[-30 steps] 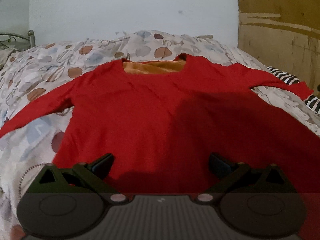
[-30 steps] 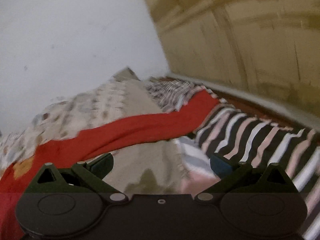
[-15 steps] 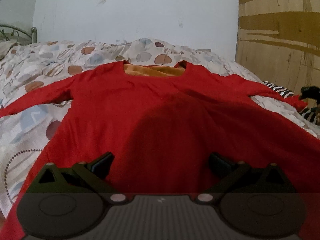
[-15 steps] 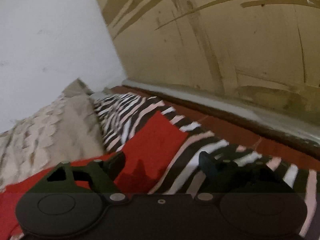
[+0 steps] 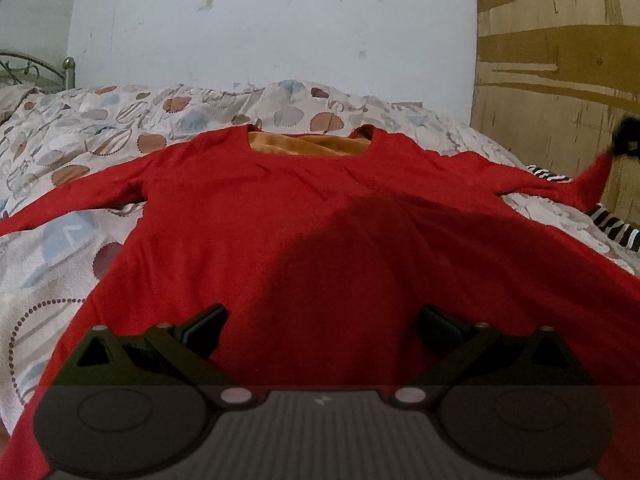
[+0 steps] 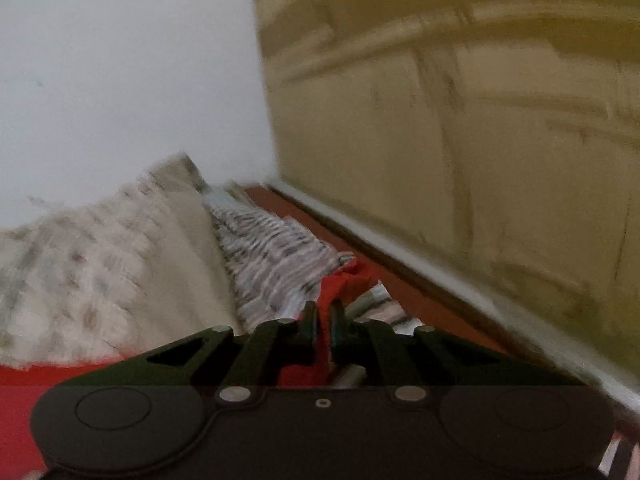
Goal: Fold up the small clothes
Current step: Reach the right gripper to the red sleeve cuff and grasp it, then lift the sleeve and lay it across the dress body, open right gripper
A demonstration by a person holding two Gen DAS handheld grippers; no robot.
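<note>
A red long-sleeved top (image 5: 304,216) with an orange lining at the neck lies spread flat on a bed, front up, both sleeves stretched out sideways. My left gripper (image 5: 322,322) is open and empty, hovering over the top's lower hem. My right gripper (image 6: 324,316) is shut on the cuff of the top's right sleeve (image 6: 344,280). In the left wrist view the right gripper (image 5: 624,136) shows as a dark shape at the far right, lifting that sleeve end (image 5: 592,180) off the bed.
The bed has a patterned quilt (image 5: 80,148) with round shell prints. A zebra-striped cloth (image 6: 272,252) lies along the bed's right side. A white wall (image 5: 280,20) is behind, a wooden board wall (image 6: 460,120) on the right, and a metal bed rail (image 5: 36,68) at far left.
My right gripper went from open above the sleeve end to shut on the cuff, and the cuff has risen off the bed. My left gripper moved forward slightly over the hem.
</note>
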